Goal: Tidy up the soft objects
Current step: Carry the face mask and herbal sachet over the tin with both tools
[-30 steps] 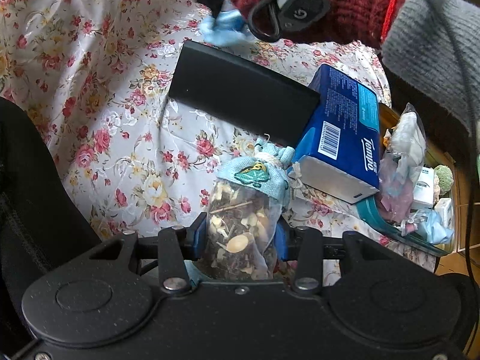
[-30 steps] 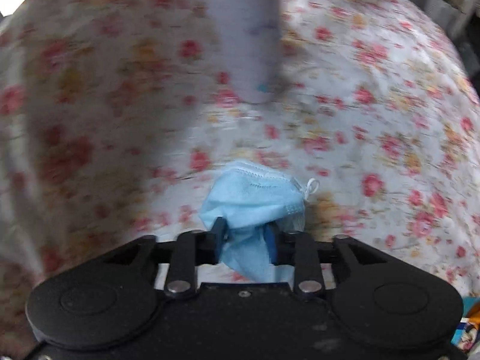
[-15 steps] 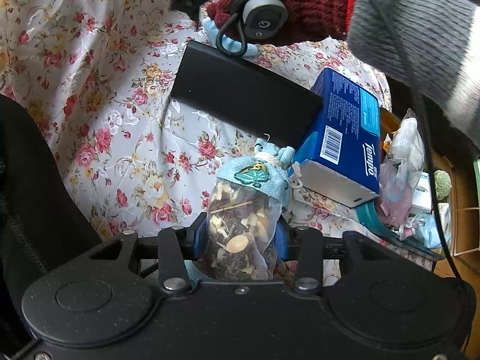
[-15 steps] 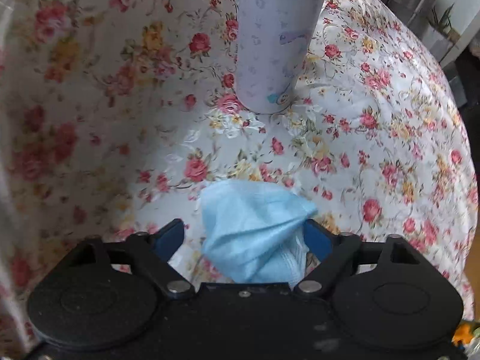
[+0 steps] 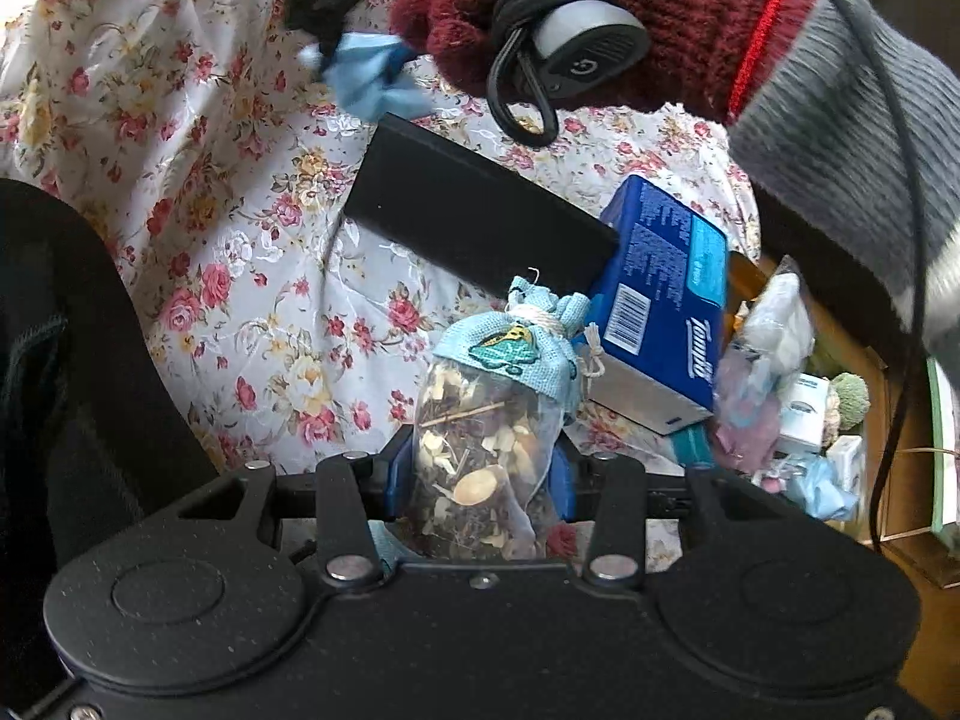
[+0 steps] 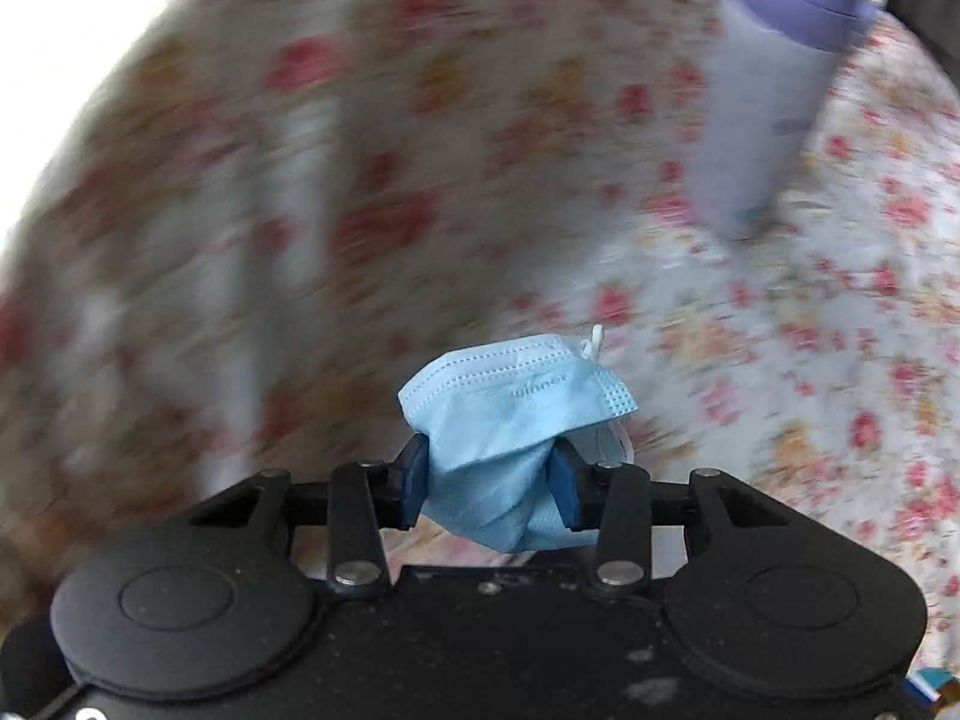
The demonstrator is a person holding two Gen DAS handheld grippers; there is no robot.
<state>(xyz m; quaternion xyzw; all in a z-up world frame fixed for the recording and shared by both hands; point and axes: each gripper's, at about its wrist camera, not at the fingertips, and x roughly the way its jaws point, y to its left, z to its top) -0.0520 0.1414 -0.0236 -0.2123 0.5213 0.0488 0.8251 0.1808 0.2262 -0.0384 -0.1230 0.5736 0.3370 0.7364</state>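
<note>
The left gripper (image 5: pixel 480 480) holds a potpourri sachet (image 5: pixel 489 426) by its lower half, the blue pads pressed against the clear mesh body. The sachet's long axis runs straight out along the fingers, its tied blue cloth top with the embroidered bell farthest from the gripper, just short of a blue Tempo tissue box (image 5: pixel 666 312) and a flat black box (image 5: pixel 480 222) that lie on the flowered cloth (image 5: pixel 228 228).

The right gripper (image 6: pixel 492 483) is nearly shut, its pads pinching the bunched lower part of a light blue face mask (image 6: pixel 510 414). The mask's pleated edge and white ear loop fan out past the fingertips, clear of the cloth below. Seen from the left wrist, that same mask (image 5: pixel 372 78) hangs at the far end of the cloth, beyond the black box, with a hand in a dark red knitted glove (image 5: pixel 630 12) behind it. A pale lilac tumbler (image 6: pixel 774 96) stands ahead of the mask and to its right.

Both soft things are up off the cloth, so where they go is the open matter; no bin or pile for them shows plainly. The right hand, I judge, is mid-carry, since its view is smeared.
</note>
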